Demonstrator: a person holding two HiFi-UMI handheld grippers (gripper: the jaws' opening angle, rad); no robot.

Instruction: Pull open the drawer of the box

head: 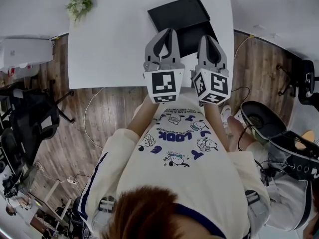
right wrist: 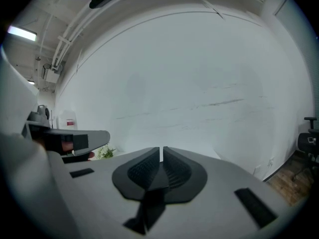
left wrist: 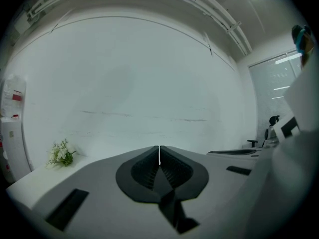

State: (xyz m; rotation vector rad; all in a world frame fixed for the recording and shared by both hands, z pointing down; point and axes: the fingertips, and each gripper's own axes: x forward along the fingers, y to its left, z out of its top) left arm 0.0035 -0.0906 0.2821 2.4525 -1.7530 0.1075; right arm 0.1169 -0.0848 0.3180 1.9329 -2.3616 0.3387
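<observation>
A flat black box (head: 180, 17) lies on the white table (head: 114, 44) at its far right part; I cannot make out its drawer. In the head view both grippers are held side by side over the table's near edge, just in front of the box. My left gripper (head: 168, 32) is shut with nothing in it, its jaws meeting in a thin line (left wrist: 159, 156). My right gripper (head: 208, 38) is also shut and empty (right wrist: 162, 156). Both gripper views point up at the white wall, and the box does not show in them.
A small bunch of white flowers (head: 79, 5) stands at the table's far left corner, and also shows as the flowers (left wrist: 61, 153) low on the left. A white printer (head: 25, 51) and a black office chair (head: 27, 116) stand left of the table. Bags and shoes (head: 279, 138) lie on the wooden floor at right.
</observation>
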